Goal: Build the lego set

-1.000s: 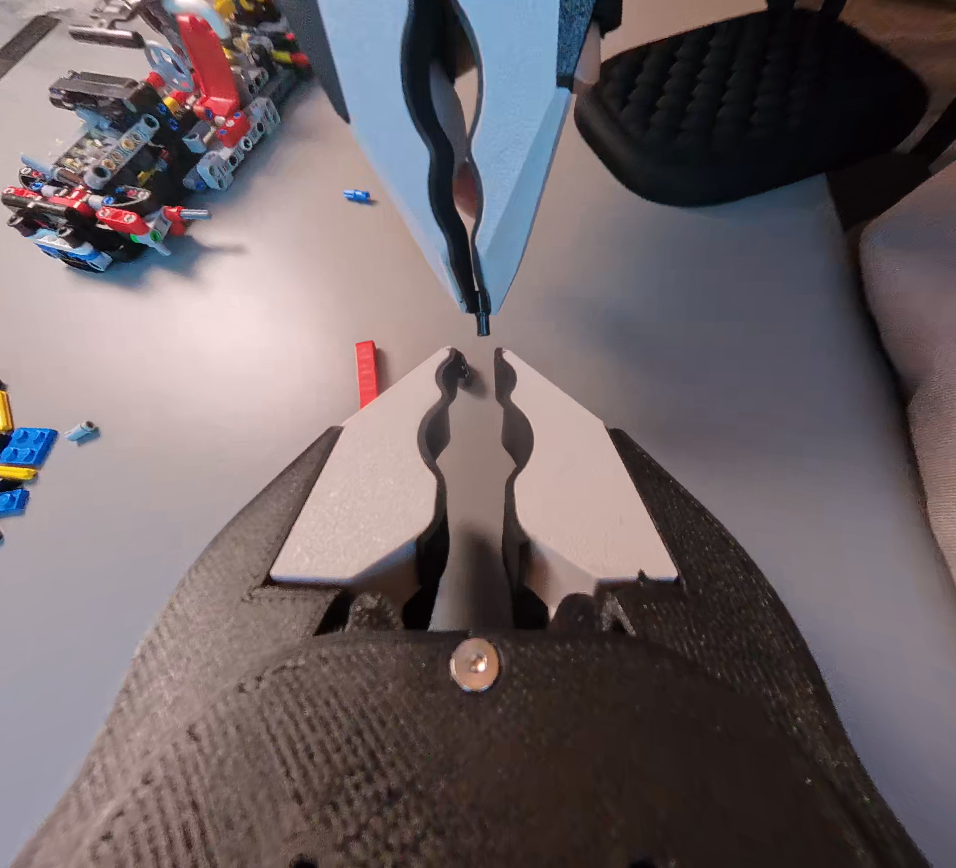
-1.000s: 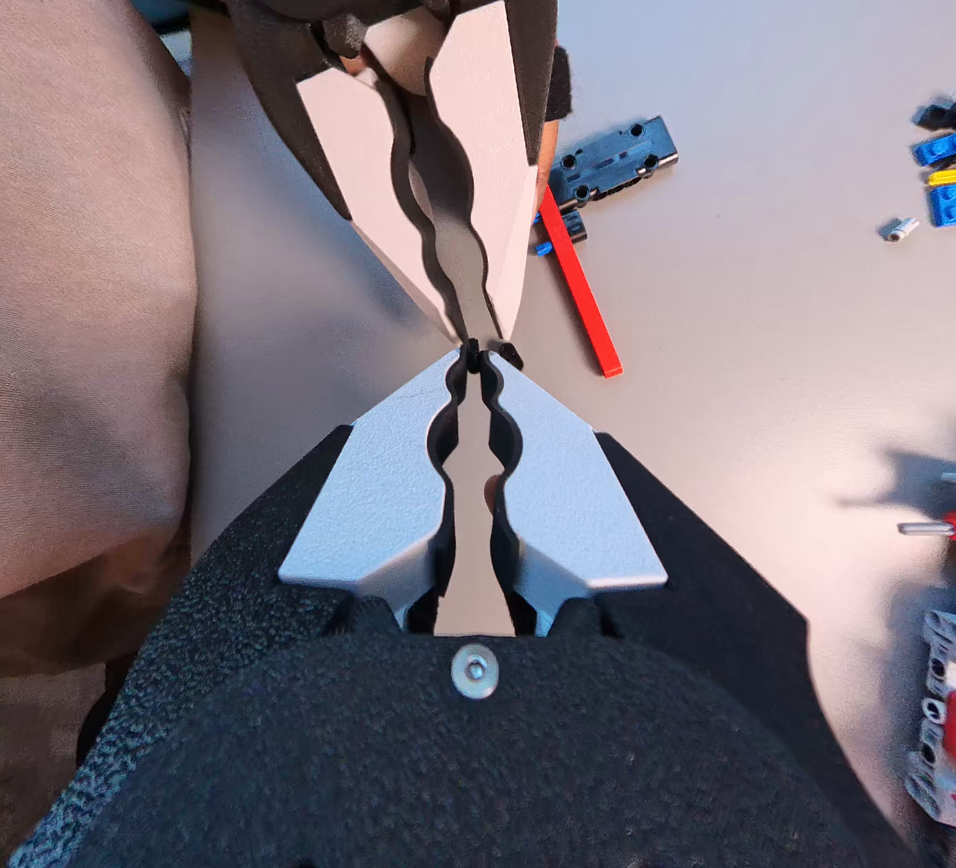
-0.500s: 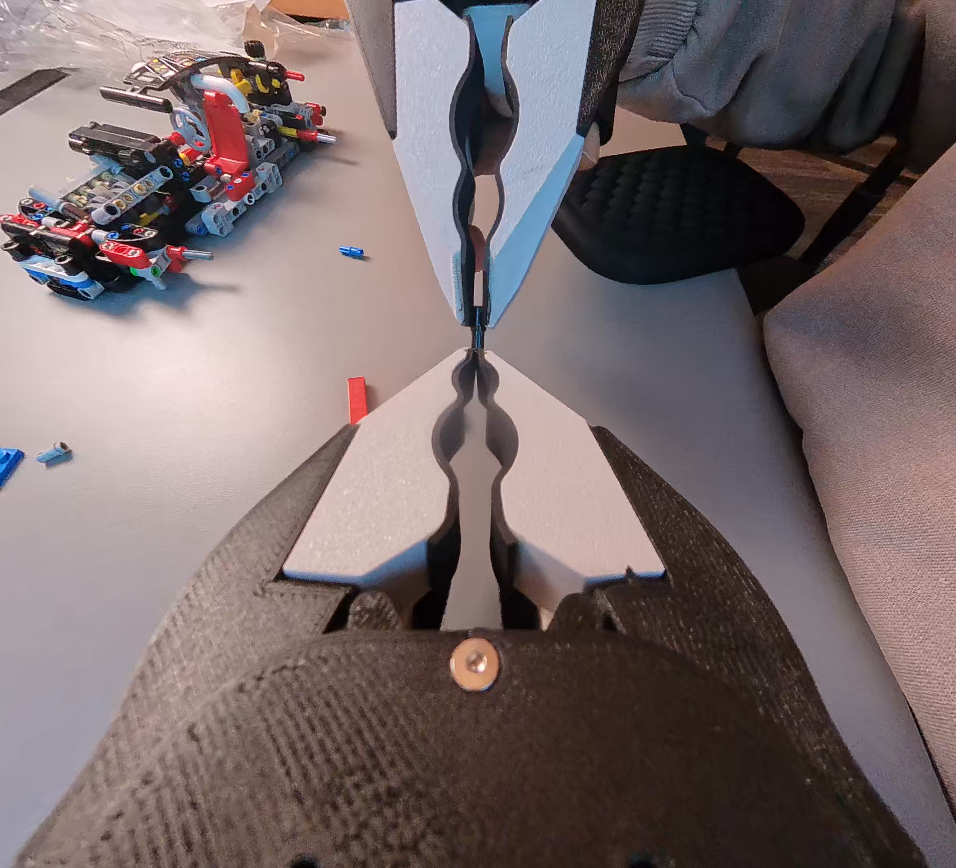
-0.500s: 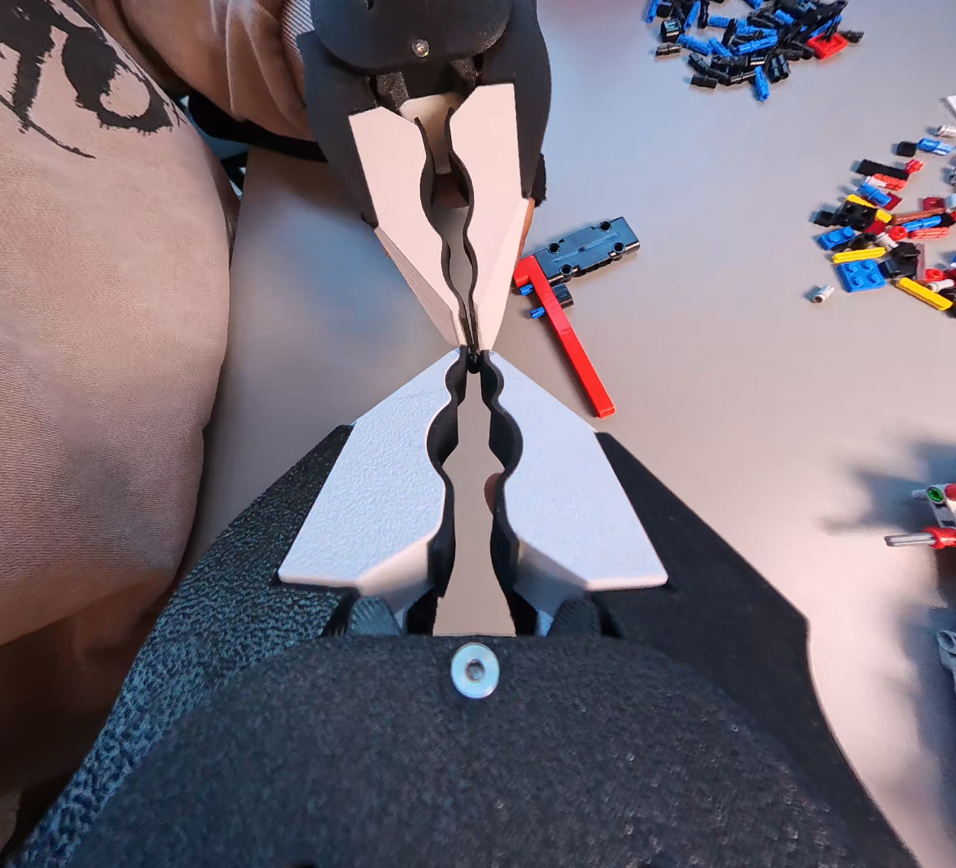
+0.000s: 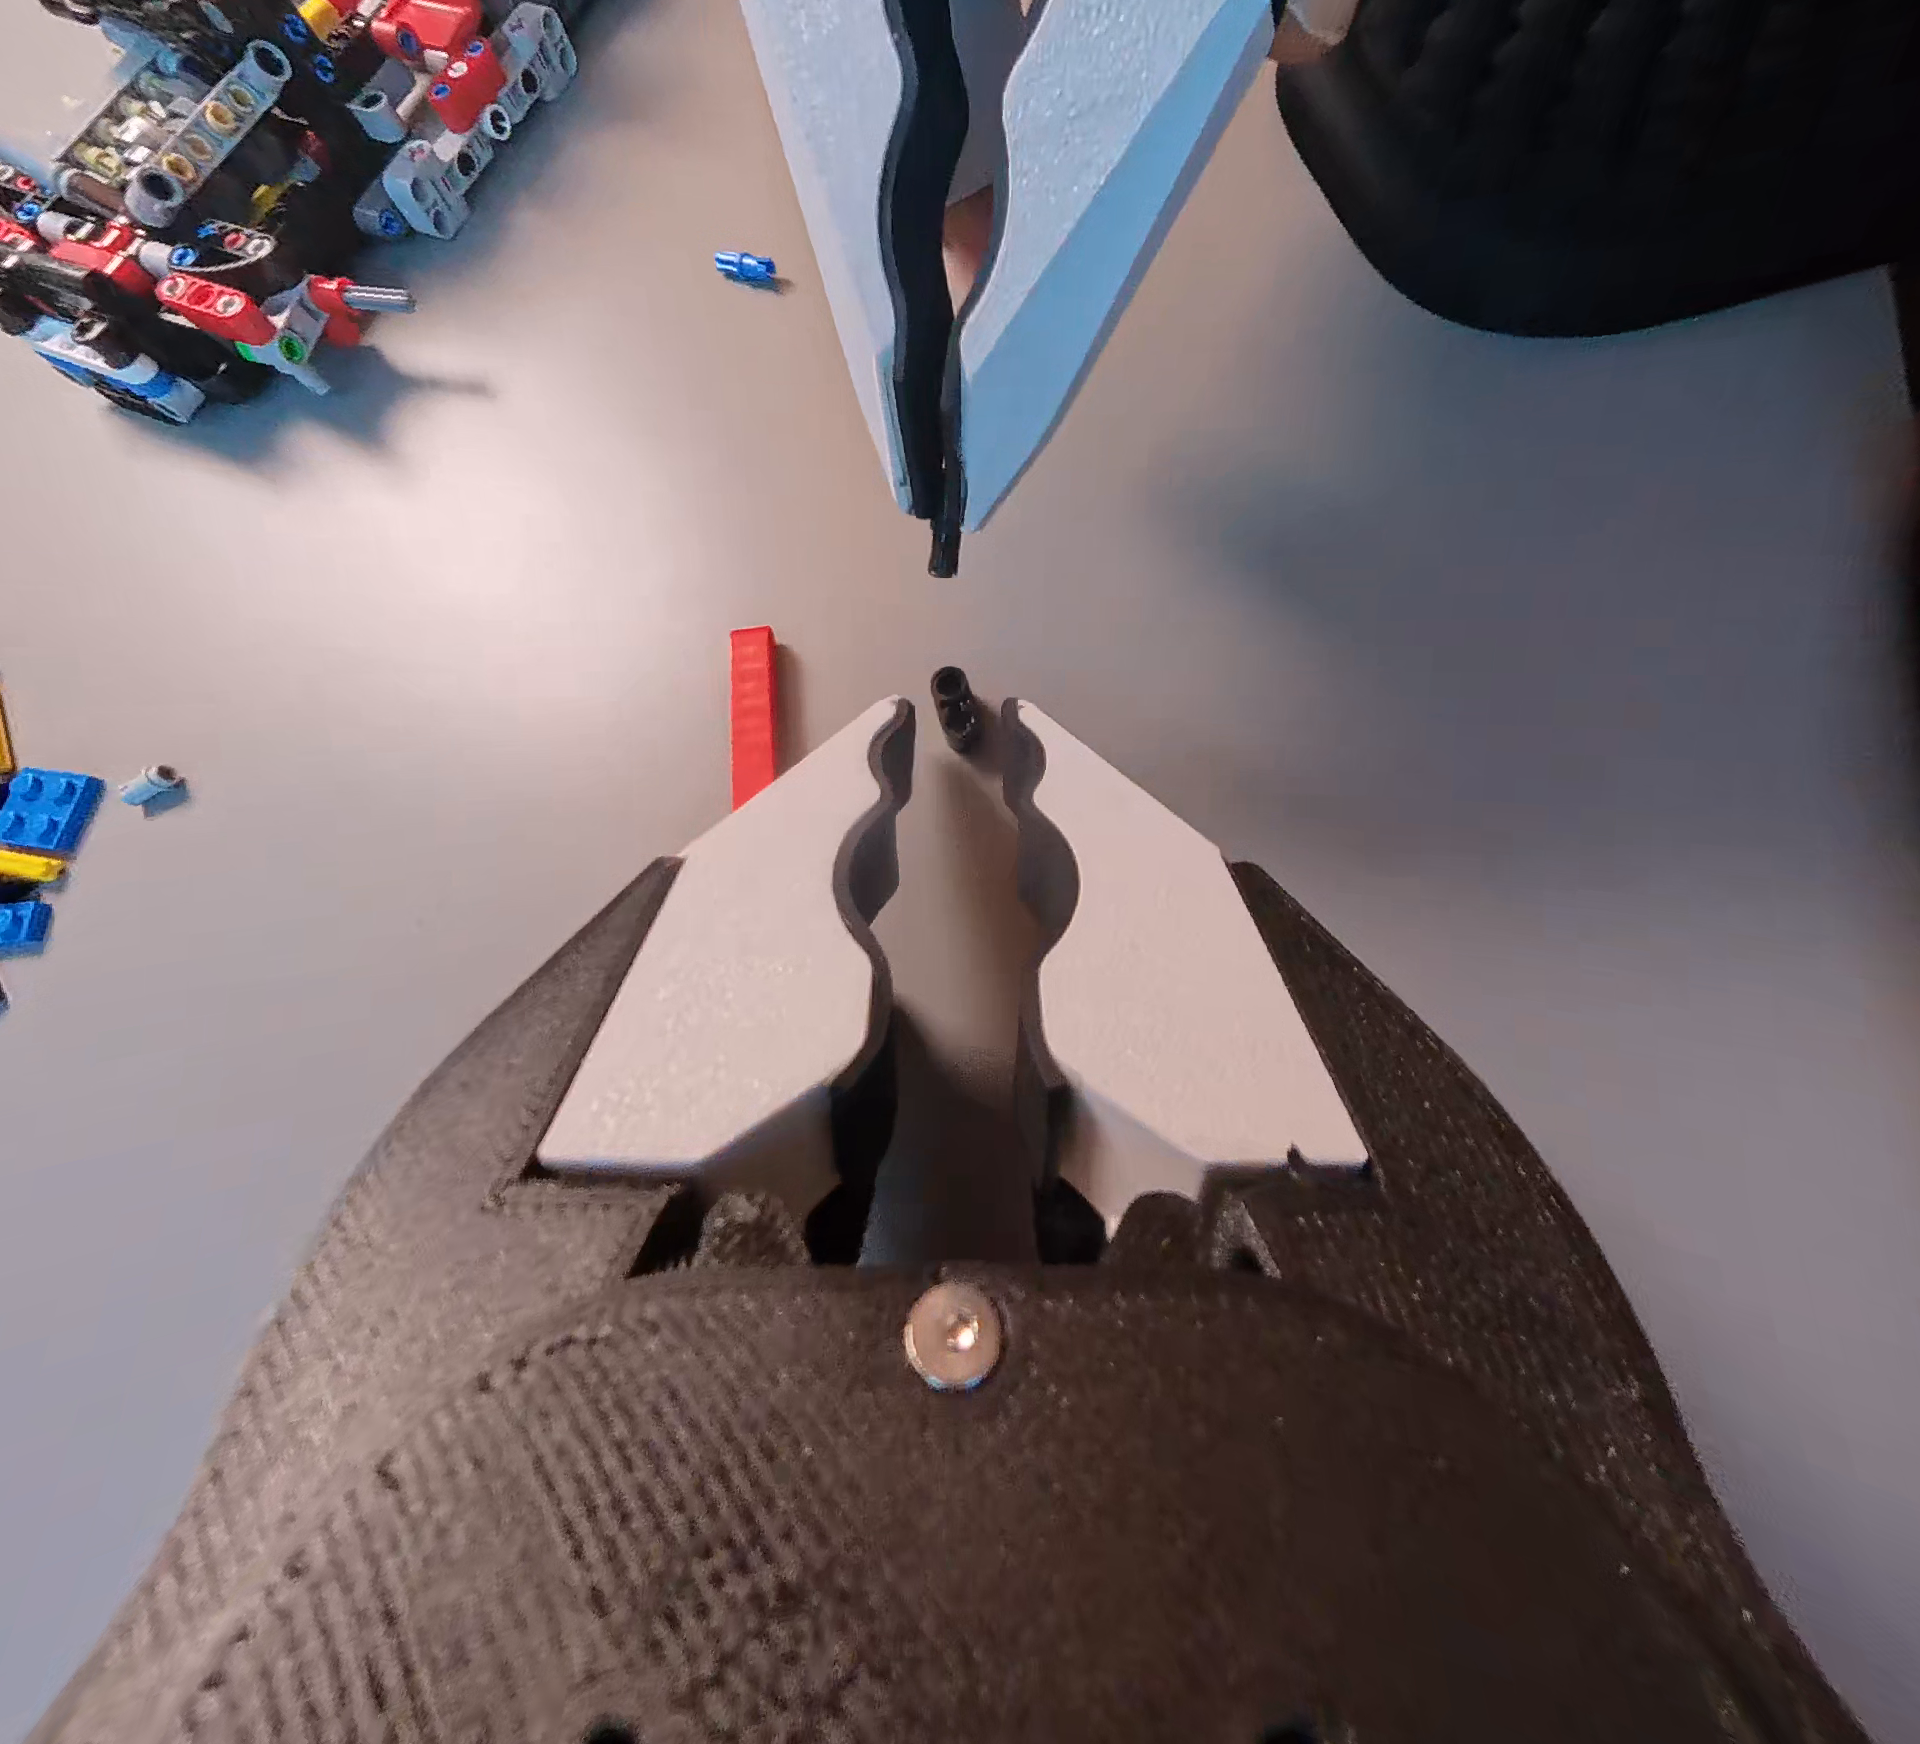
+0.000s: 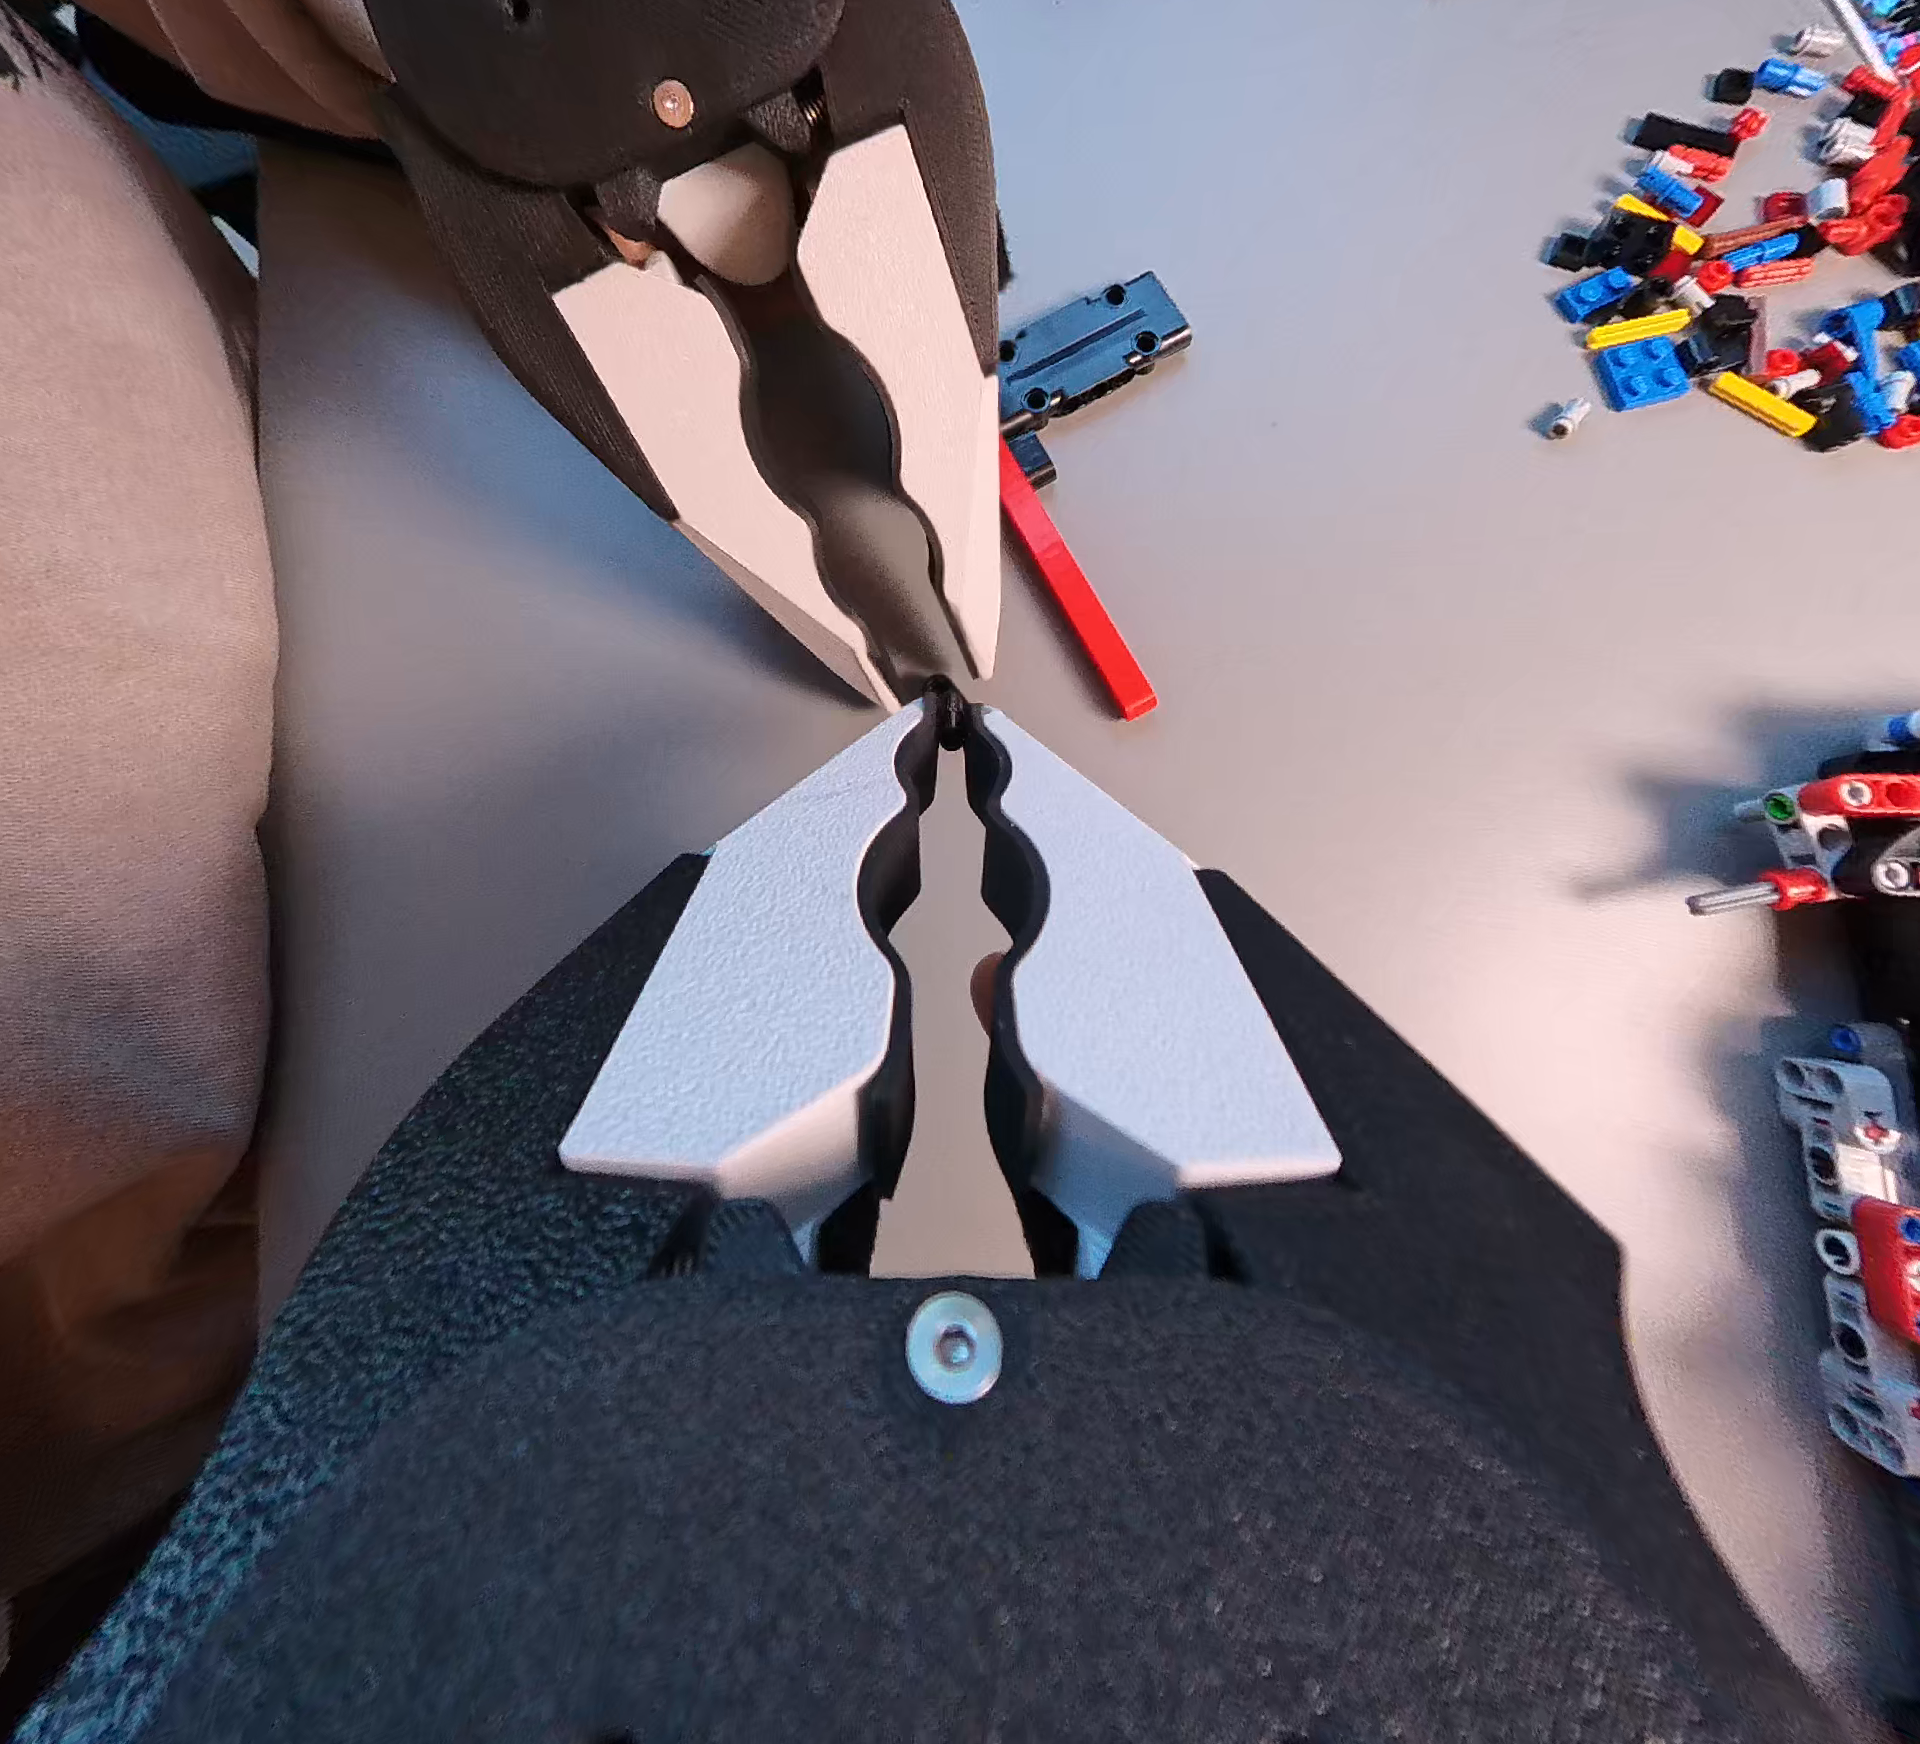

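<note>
Since 0.5 s ago, left tongs (image 5: 958, 707) parted slightly & backed off; loose black connector (image 5: 954, 722) sat between tips. Right tongs (image 6: 943, 720), at 12 o'clock, pinched black pin (image 5: 943, 545). Lego car (image 5: 260, 105) at 10 o'clock on counter (image 5: 1455, 655).

Small pin (image 5: 956, 709) is sitting between left gripper (image 5: 958, 720) tips, second pin (image 5: 943, 548) just ahead, clamped in right gripper (image 5: 935, 499). Flat beam (image 5: 752, 718) lying left of jaws, model (image 5: 281, 105) far left-ahead.
</note>
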`<state>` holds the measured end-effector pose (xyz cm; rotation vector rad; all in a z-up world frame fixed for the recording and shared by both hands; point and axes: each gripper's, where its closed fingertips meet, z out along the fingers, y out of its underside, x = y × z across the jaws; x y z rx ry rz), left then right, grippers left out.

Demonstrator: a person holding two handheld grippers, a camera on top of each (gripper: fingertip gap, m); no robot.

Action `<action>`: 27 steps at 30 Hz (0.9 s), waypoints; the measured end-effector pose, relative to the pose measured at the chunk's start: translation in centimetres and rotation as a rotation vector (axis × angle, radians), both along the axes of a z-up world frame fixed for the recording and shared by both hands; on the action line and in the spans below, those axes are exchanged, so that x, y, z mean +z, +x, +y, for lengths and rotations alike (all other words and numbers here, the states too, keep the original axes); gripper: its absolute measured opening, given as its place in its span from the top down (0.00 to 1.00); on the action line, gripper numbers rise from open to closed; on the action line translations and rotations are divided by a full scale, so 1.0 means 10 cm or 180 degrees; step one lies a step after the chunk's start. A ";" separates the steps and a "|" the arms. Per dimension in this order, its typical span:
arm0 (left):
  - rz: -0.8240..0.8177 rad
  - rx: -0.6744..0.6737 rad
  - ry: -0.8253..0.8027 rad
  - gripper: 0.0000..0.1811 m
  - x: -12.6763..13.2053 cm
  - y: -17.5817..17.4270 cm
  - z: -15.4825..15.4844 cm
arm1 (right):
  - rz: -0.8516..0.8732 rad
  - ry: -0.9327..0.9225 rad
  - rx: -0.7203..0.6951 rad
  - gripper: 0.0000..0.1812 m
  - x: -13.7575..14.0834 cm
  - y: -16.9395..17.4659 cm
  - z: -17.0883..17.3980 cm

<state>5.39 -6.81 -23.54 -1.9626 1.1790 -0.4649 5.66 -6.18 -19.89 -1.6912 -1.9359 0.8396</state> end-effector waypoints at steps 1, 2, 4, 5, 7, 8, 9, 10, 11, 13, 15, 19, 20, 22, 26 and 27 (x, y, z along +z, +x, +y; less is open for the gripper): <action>0.0044 -0.0016 0.0010 0.93 -0.02 0.01 0.00 | -0.0011 0.0017 0.0021 0.99 -0.02 0.01 -0.02; 0.0084 -0.0028 0.0028 0.94 -0.04 0.01 0.00 | -0.0032 0.0046 0.0033 0.99 -0.04 0.01 -0.03; 0.0120 -0.0033 0.0058 0.95 -0.04 0.02 0.01 | -0.0127 0.0108 0.0056 0.99 -0.09 0.02 -0.04; 0.0129 -0.0043 0.0063 0.97 -0.04 0.03 0.01 | -0.0179 0.0148 0.0072 0.99 -0.12 0.02 -0.03; 0.0135 -0.0075 0.0062 0.97 -0.04 0.03 0.02 | -0.0280 0.0206 0.0088 0.99 -0.16 -0.01 -0.02; 0.0136 -0.0107 0.0065 0.97 -0.04 0.04 0.02 | -0.0326 0.0229 0.0118 0.99 -0.18 -0.02 -0.02; 0.0135 -0.0154 0.0082 0.97 -0.04 0.04 0.02 | -0.0410 0.0246 0.0160 0.99 -0.21 -0.03 -0.03; 0.0116 -0.0215 0.0076 0.97 -0.03 0.06 0.00 | -0.0493 0.0284 0.0201 0.99 -0.23 -0.03 -0.03; 0.0081 -0.0288 0.0039 0.97 -0.03 0.08 -0.03 | -0.0573 0.0316 0.0240 0.99 -0.25 -0.03 -0.03; 0.0051 -0.0347 -0.0025 0.97 -0.03 0.08 -0.04 | -0.0761 0.0345 0.0300 0.99 -0.29 -0.02 -0.03; 0.0071 -0.0413 -0.0043 0.97 -0.04 0.08 -0.04 | -0.0907 0.0352 0.0360 0.99 -0.31 -0.01 -0.04; 0.0076 -0.0454 -0.0030 0.97 -0.04 0.09 -0.04 | -0.1158 0.0435 0.0473 0.99 -0.32 0.00 -0.04; 0.0077 -0.0460 -0.0010 0.97 -0.04 0.09 -0.04 | -0.1192 0.0449 0.0482 0.99 -0.31 0.01 -0.04; 0.0069 -0.0475 0.0010 0.97 -0.05 0.09 -0.05 | -0.1234 0.0447 0.0480 0.99 -0.30 0.01 -0.04; 0.0067 -0.0497 0.0004 0.97 -0.05 0.09 -0.05 | -0.1257 0.0359 0.0472 0.99 -0.27 0.02 -0.10; 0.0073 -0.0508 0.0014 0.97 -0.05 0.09 -0.05 | -0.1292 0.0390 0.0454 0.99 -0.29 0.02 -0.09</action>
